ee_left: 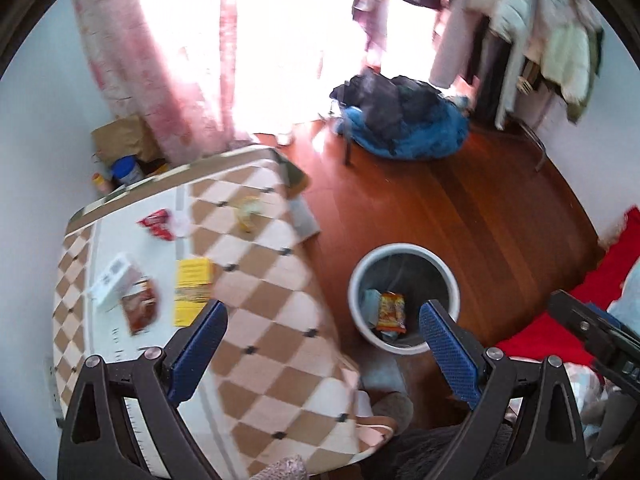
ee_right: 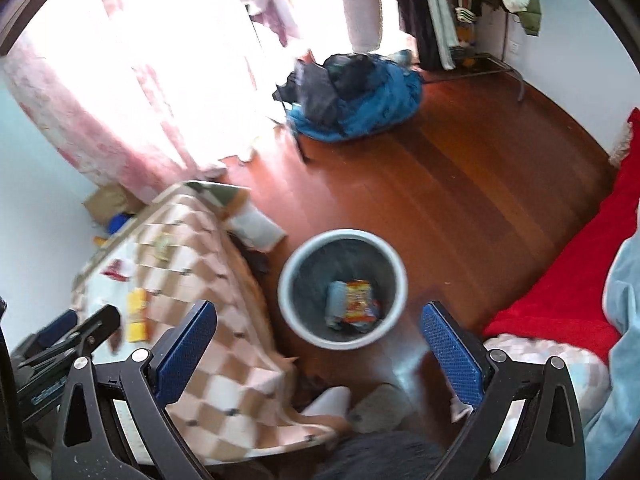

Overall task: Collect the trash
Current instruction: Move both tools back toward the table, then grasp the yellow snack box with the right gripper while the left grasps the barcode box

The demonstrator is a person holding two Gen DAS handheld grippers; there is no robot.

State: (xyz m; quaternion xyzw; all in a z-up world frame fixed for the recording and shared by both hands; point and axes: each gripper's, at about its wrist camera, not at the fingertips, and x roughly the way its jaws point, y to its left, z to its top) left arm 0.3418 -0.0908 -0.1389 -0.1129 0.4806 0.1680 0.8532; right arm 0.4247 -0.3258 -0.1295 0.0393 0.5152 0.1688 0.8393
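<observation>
Both tools are empty and their blue pads stand wide apart: the left tool (ee_left: 322,320) hangs above the edge of the worktop (ee_left: 280,320), the right tool (ee_right: 320,324) above the bin (ee_right: 298,320) on the wooden floor. The bin already holds an orange snack wrapper (ee_right: 359,300) and some pale packaging, so some of the collecting looks done.

What is left lies on the checked cloth — a yellow box (ee_left: 192,288) nearest the left tool, a brown packet (ee_left: 139,308) and a white box (ee_left: 114,282) just beside it, a red wrapper (ee_left: 158,224) and a yellowish crumpled wrapper (ee_left: 248,212) farther back.

The sensible next pick is probably the yellow box. Bring the left tool down square over it, pads either side of its narrow width, and close firmly before lifting. The flat packets are likely harder: pinch a raised edge rather than pressing down, or the cloth may bunch between the pads. Release only when directly over the bin's mouth.
</observation>
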